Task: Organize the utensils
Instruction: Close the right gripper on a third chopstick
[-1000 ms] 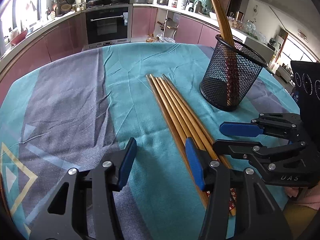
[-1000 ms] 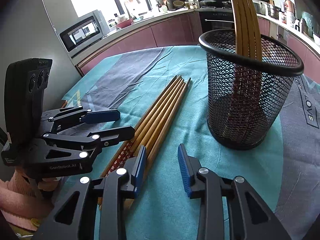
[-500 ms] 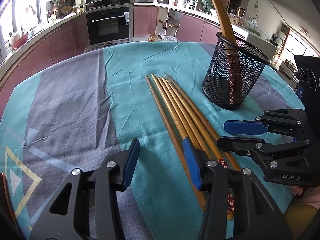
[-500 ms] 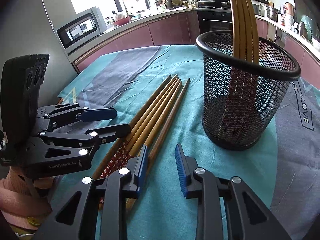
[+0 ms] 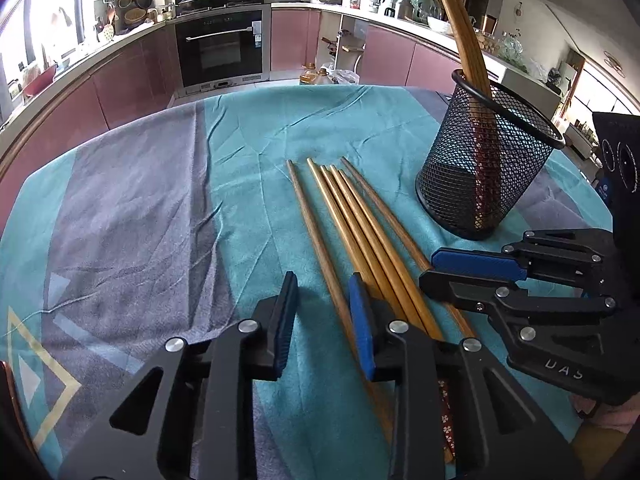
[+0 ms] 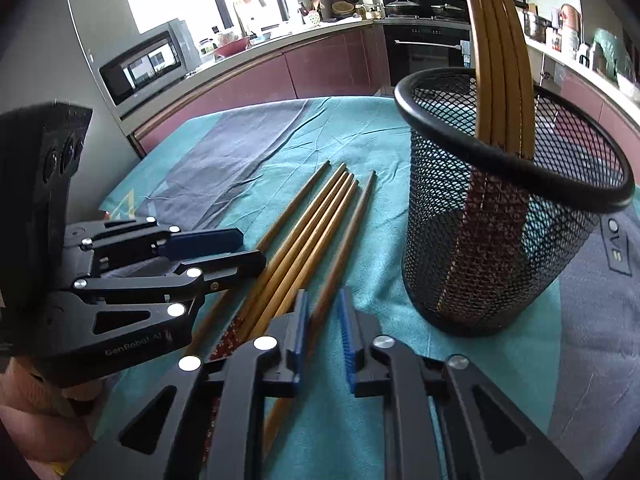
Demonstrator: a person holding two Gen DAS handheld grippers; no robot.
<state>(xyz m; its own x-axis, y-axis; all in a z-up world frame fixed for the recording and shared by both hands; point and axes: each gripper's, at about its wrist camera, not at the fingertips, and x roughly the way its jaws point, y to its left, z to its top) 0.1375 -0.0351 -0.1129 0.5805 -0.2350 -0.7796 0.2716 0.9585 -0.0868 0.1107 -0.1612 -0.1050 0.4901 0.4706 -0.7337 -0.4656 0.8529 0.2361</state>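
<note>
— Wooden chopsticks [image 5: 360, 220], how many on the worktop [image 5: 248, 152], and where do they lie against each gripper?

— Five lie flat on the teal and grey cloth [image 5: 132, 216], side by side, thin ends pointing toward the far kitchen. Four sit close together; the leftmost one in the left wrist view is slightly apart from the rest. The left gripper [image 5: 322, 316] hovers over their near ends with its jaws apart, and that leftmost chopstick runs down between its two blue pads. The other four pass under or just beside its right finger.

— And the right gripper [image 6: 324, 328]?

— Its jaws are apart too, though the gap is narrow. In its own view the rightmost chopstick [image 6: 344, 248] runs into the gap between the pads; I cannot tell whether either pad touches it. The remaining four lie to the left of that gripper, their patterned red ends near it.

— Where is the holder?

— One black mesh cup [image 6: 508, 216] stands upright on the cloth, just beside the loose chopsticks, to their right. Four chopsticks [image 6: 500, 60] stand in it, leaning on the rim, patterned ends down.

— Do both grippers show together?

— Yes, each view shows the other gripper near the chopsticks' thick ends, one on either side of the bundle.
</note>
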